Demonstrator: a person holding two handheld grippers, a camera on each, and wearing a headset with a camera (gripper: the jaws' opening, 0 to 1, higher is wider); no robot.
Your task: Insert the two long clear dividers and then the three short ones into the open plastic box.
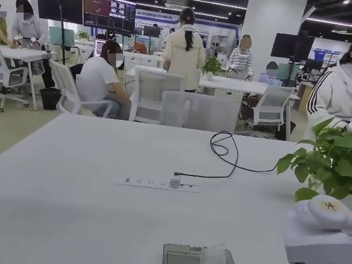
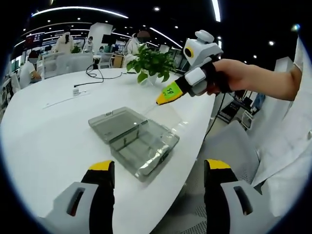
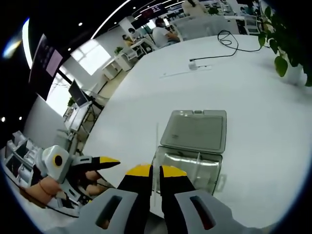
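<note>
Right gripper view: right gripper [image 3: 155,169] jaws nearly together, clamped on clear divider [image 3: 156,139], edge-on ahead of tips. Open plastic box [image 3: 195,131] just beyond tips, slightly right. Left gripper [image 2: 158,165] jaws apart, empty. We advise: keep divider upright, align lengthwise over box, lower slowly.

In your head view the open box [image 1: 190,254] is cut off by the bottom edge, and the plant [image 1: 324,159] by the right one. In your right gripper view the clear divider [image 3: 156,146] slips between the jaws, its lower end hidden
</note>
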